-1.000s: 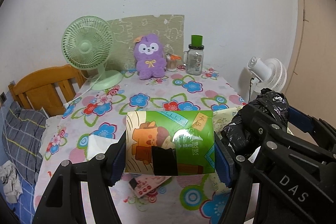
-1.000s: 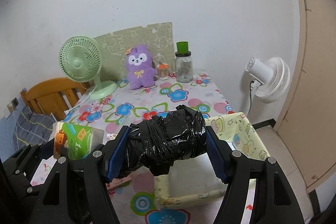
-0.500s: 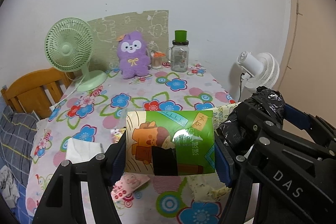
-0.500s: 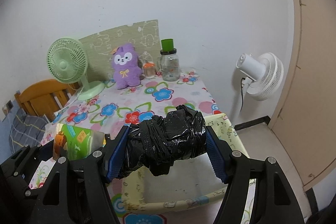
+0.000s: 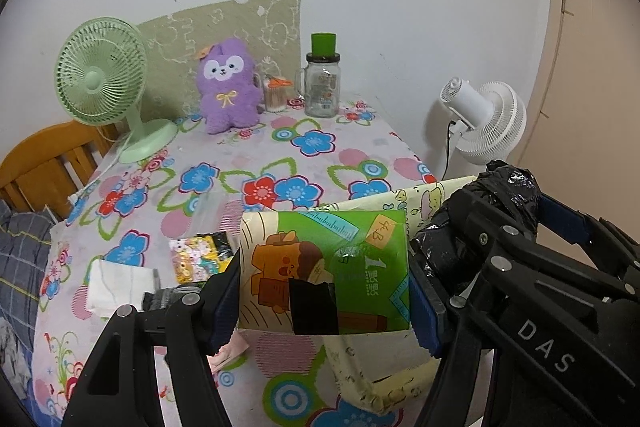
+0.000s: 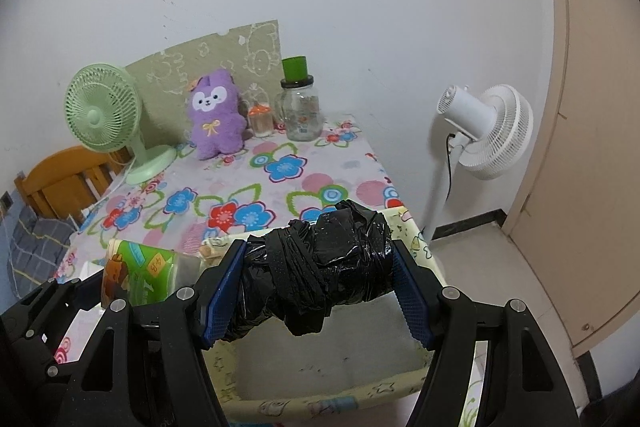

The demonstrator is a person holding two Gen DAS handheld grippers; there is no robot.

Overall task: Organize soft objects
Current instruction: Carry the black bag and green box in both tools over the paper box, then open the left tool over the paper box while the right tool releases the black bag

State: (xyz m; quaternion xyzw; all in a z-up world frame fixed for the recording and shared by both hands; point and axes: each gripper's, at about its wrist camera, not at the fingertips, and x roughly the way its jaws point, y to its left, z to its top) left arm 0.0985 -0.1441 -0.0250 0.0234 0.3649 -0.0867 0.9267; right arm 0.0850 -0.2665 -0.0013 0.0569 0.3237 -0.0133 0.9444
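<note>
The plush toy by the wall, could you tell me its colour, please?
Purple plush toy, white face; clearest in the left wrist view.

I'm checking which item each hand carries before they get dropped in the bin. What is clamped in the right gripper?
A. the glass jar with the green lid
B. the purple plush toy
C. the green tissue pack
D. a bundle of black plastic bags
D. In the right wrist view the right gripper has its blue pads pressed on both ends of the black plastic bag bundle, above the yellow fabric bin; the green tissue pack is in the left gripper.
</note>
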